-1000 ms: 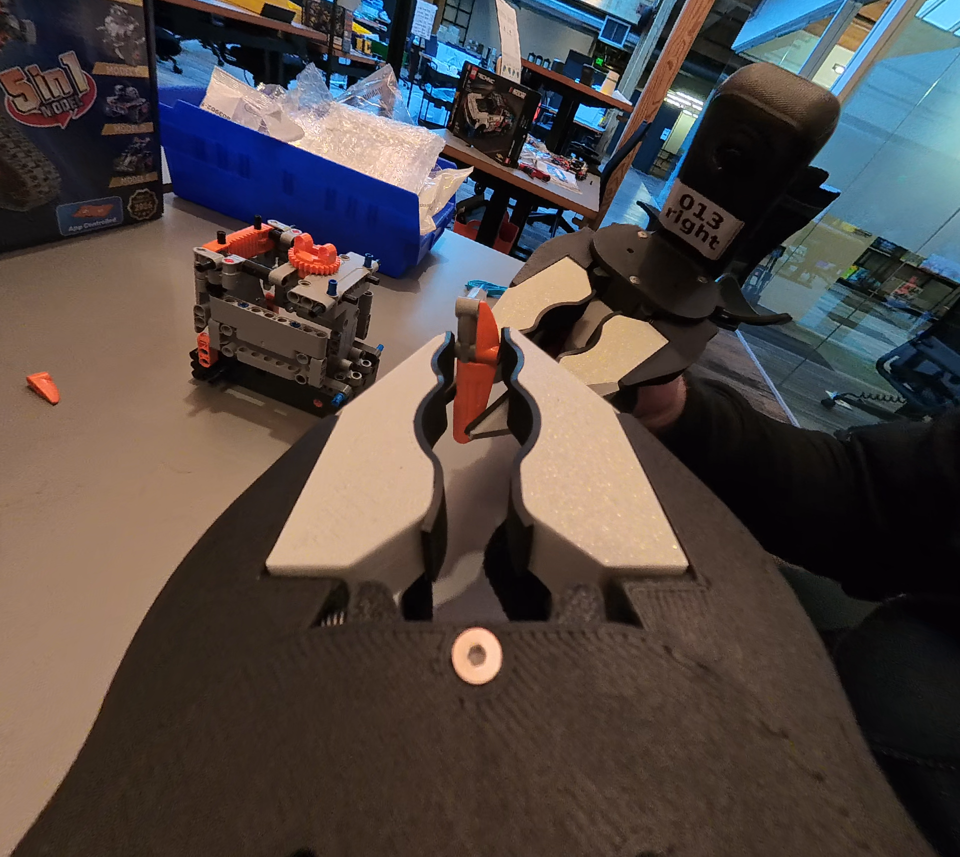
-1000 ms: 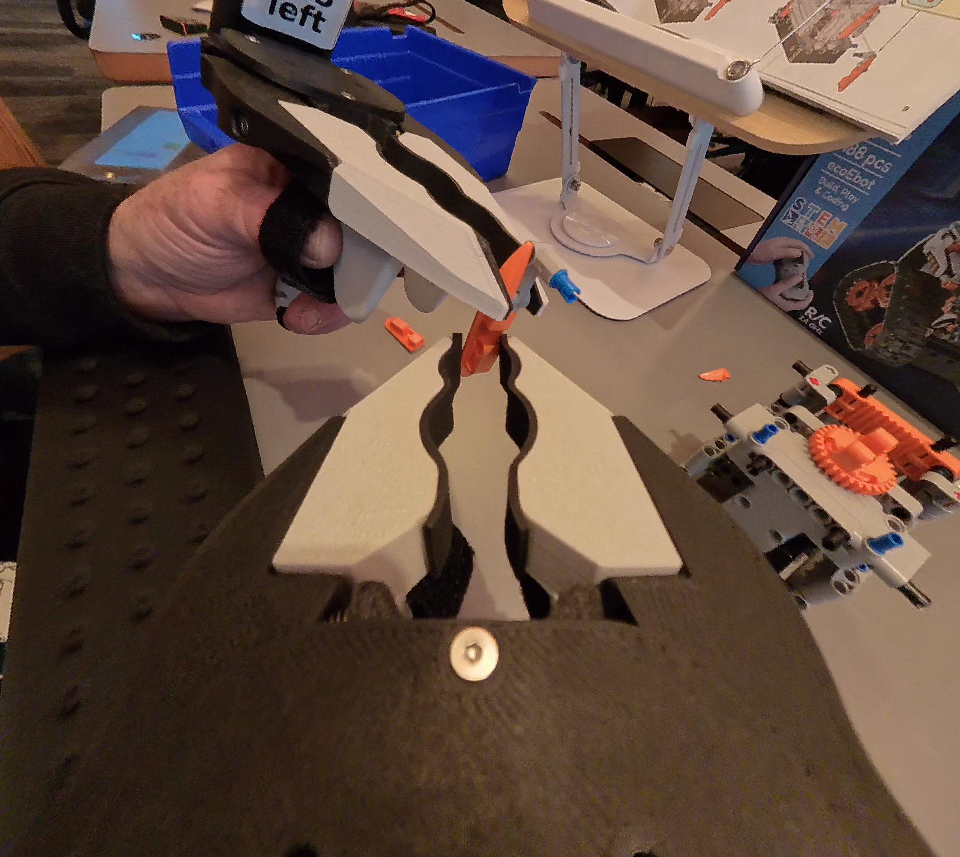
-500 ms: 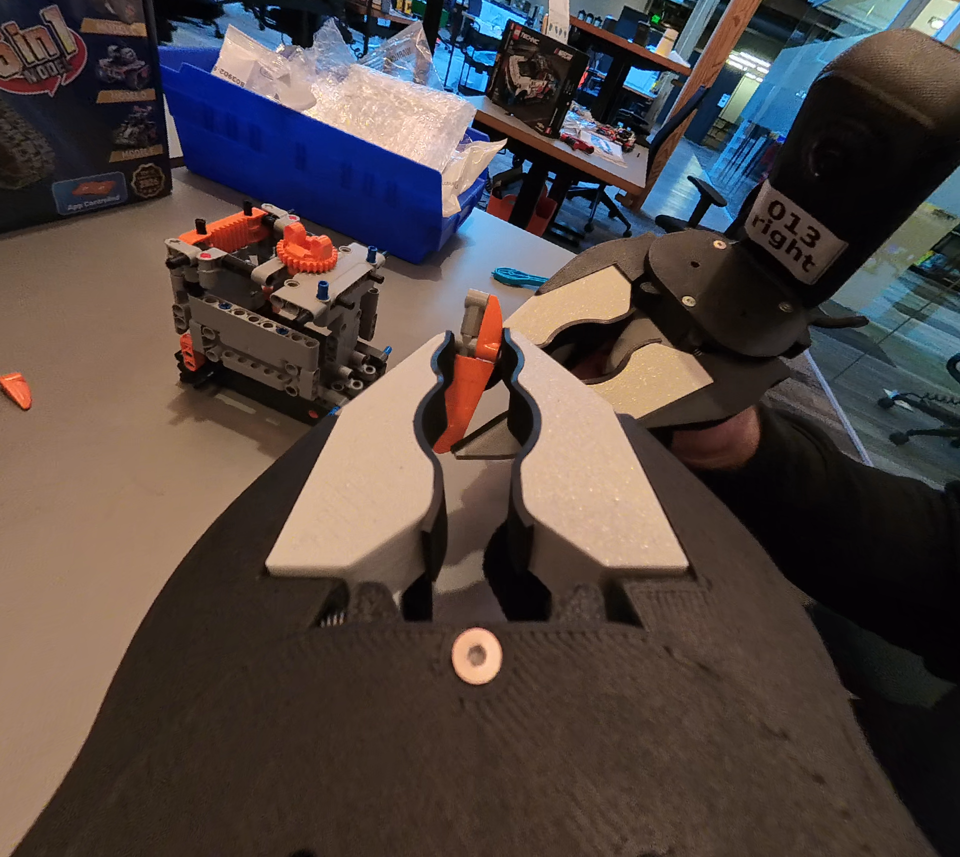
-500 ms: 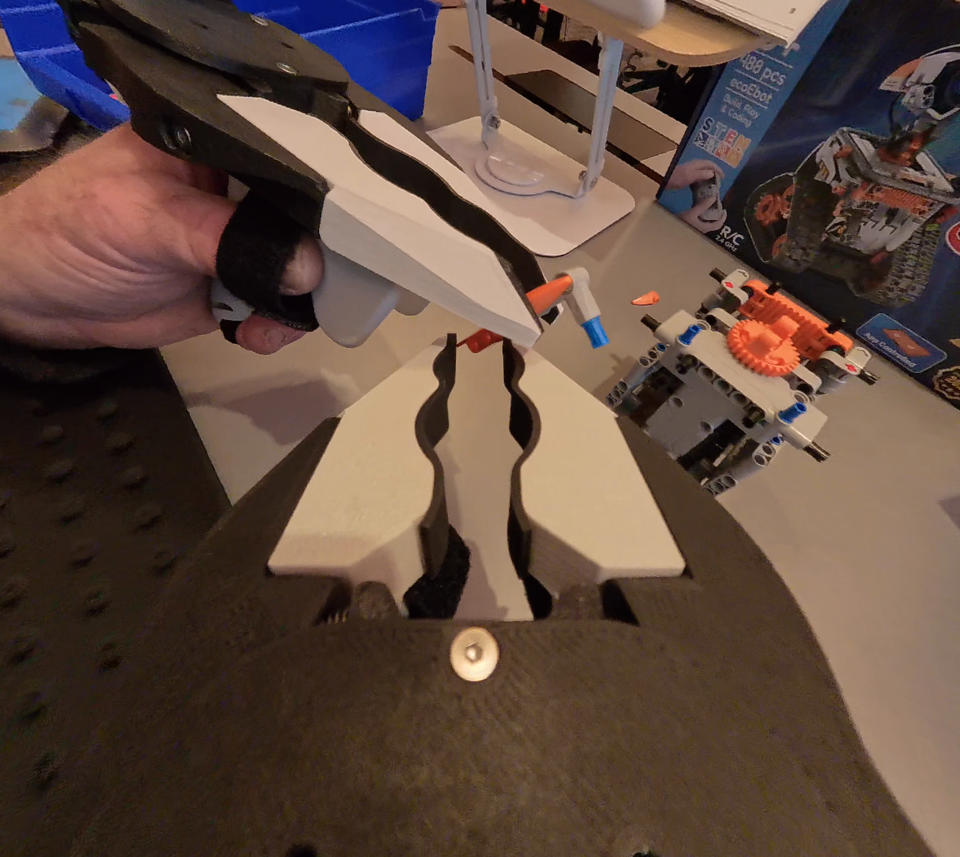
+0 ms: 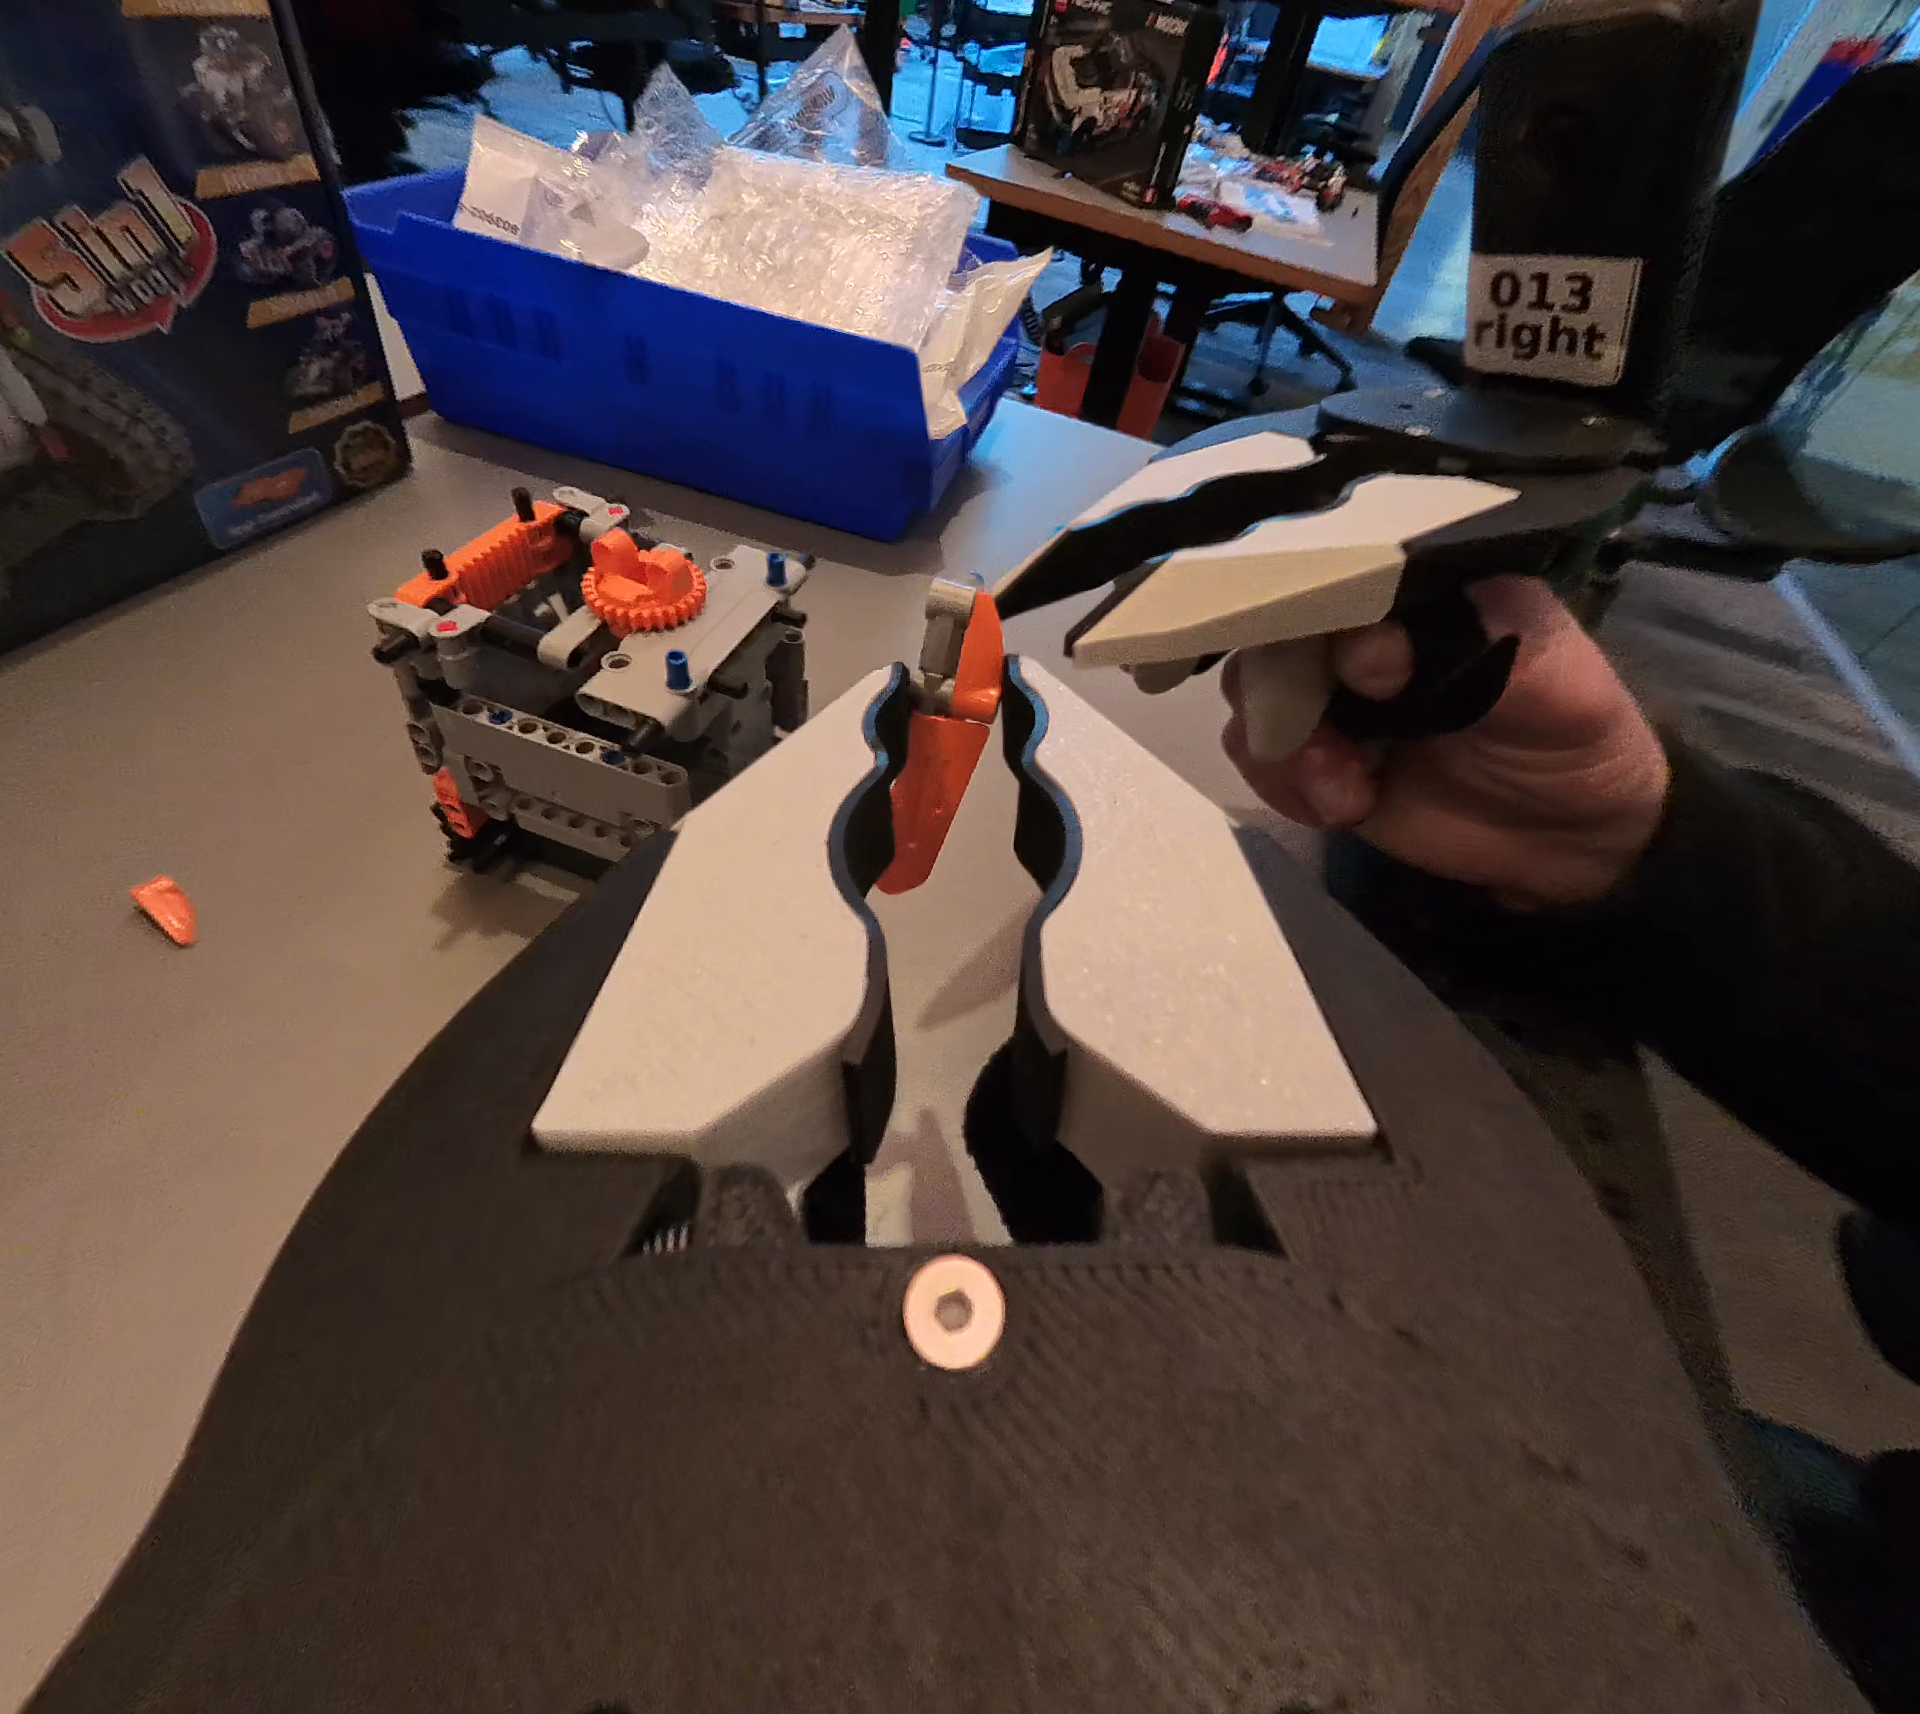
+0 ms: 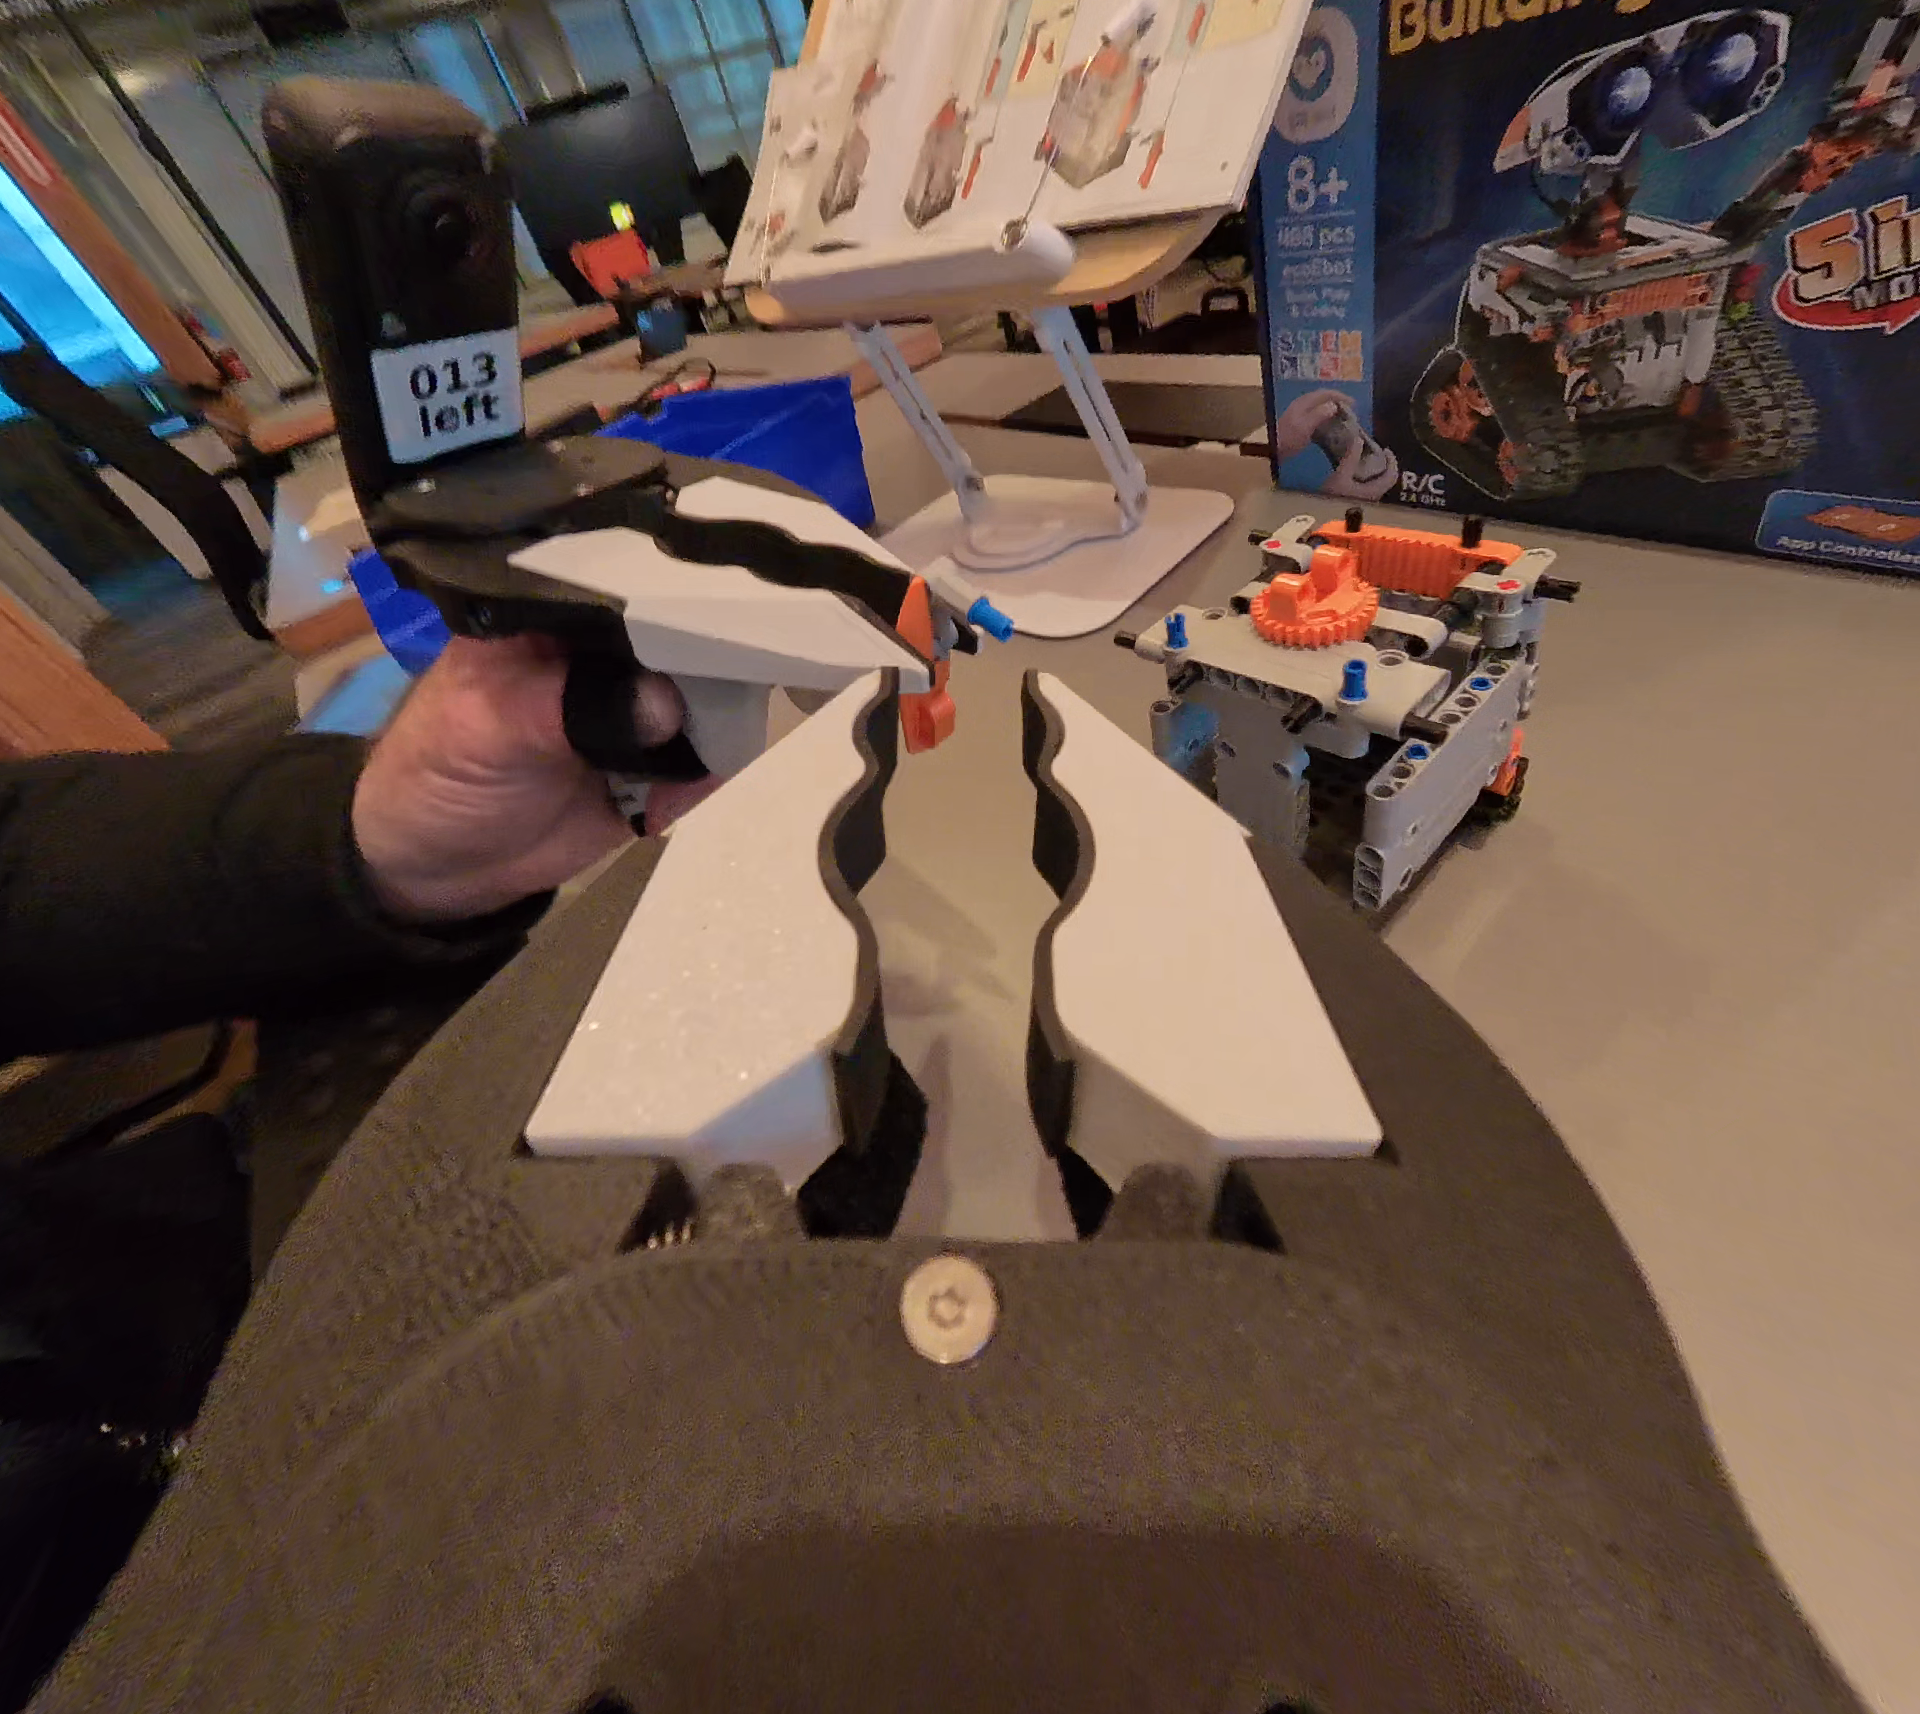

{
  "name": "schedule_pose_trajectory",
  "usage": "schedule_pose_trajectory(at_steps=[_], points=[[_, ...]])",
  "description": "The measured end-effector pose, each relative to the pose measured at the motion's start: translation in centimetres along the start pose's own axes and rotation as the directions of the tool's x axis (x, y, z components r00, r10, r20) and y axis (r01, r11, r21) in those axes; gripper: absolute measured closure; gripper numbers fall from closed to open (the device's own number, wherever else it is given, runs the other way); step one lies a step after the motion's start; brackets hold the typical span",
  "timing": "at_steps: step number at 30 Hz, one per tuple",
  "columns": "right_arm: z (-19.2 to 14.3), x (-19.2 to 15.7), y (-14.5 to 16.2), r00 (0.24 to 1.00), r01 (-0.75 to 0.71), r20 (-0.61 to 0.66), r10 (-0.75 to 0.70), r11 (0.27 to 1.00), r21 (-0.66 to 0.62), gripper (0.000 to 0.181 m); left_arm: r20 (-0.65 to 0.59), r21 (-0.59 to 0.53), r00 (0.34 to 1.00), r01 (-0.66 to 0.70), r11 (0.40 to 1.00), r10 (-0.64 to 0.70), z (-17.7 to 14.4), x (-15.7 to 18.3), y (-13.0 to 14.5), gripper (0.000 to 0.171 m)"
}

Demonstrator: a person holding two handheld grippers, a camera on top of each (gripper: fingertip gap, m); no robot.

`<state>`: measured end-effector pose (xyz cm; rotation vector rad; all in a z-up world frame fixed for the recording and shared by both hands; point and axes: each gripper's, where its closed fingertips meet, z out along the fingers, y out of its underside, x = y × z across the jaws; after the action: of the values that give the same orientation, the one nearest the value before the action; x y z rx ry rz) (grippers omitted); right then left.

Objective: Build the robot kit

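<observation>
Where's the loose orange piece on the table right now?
In the left wrist view, the small orange piece lies on the grey table, left of the brick model.

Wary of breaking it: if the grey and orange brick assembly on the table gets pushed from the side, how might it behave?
The brick assembly looks blocky and flat-based, so it would likely slide, not tip. Its protruding pins and orange gear may pop off.

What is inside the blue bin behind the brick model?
The blue bin holds bubble wrap and clear plastic bags. Whatever lies beneath them is covered and cannot be seen.
</observation>
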<state>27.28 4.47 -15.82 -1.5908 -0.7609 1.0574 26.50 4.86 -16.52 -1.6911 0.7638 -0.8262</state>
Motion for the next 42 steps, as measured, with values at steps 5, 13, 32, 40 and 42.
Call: schedule_pose_trajectory(at_steps=[5,13,32,40,42], points=[[-0.4,0.1,-0.9,0.993,-0.111,0.056,0.107,0.991,0.078,0.155,0.041,-0.044,0.988,-0.146,0.988,0.148,0.9,0.7,-0.1,0.156],[-0.6,0.9,-0.5,0.987,-0.160,0.038,0.158,0.985,0.065,0.158,0.146,-0.133,0.926,-0.329,0.935,0.347,1.9,0.6,0.1,0.156],[-0.8,2.2,-0.1,0.971,-0.240,0.012,0.240,0.968,0.069,0.172,0.217,-0.257,0.824,-0.469,0.845,0.524,3.8,0.0,0.5,0.156],[-0.9,3.1,0.0,0.973,-0.228,-0.009,0.229,0.972,0.054,0.179,0.184,-0.261,0.833,-0.470,0.843,0.522,4.4,0.2,1.1,0.156],[-0.9,3.3,-0.1,0.974,-0.224,-0.011,0.225,0.973,0.057,0.179,0.143,-0.241,0.860,-0.450,0.860,0.490,4.4,0.4,1.1,0.152]])
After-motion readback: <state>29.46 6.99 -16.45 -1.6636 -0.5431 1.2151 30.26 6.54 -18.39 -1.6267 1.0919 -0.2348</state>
